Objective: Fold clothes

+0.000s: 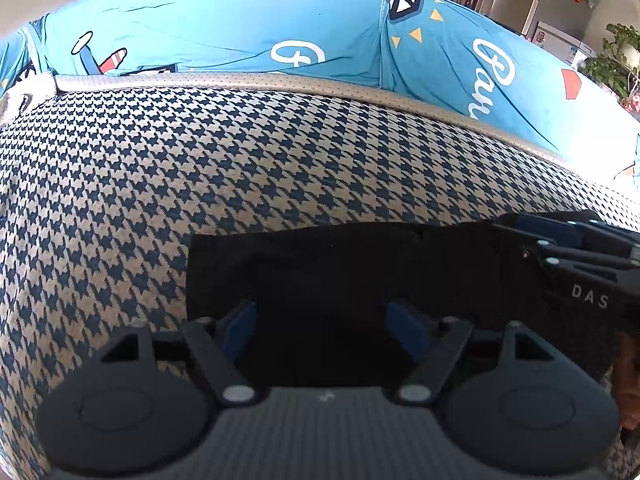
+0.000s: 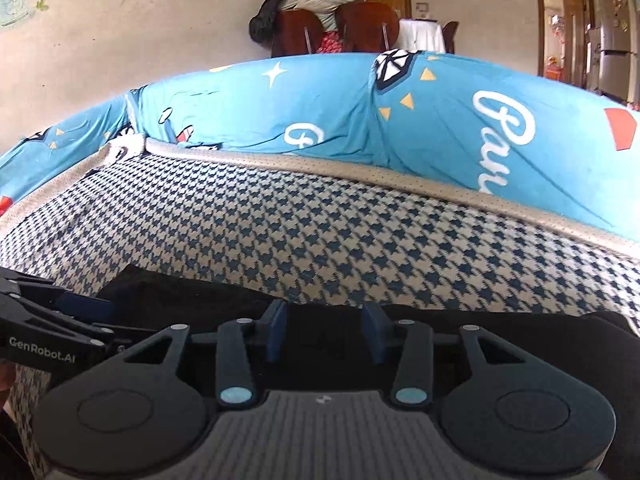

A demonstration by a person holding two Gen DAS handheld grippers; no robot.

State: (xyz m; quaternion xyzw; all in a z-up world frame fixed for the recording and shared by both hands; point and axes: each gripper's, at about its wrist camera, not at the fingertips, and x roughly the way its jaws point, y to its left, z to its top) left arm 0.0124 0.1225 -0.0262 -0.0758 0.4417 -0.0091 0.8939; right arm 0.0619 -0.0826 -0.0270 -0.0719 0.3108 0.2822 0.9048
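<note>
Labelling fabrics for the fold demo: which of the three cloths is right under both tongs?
The plain black garment, lying flat on the houndstooth cover. The blue printed sheet sits behind, along the far edge.

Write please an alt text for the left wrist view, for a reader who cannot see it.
The left claw hangs open over a black garment lying flat on a houndstooth seat cover. The right claw enters from the right edge, above the same garment. Behind runs a blue printed cushion.
</note>
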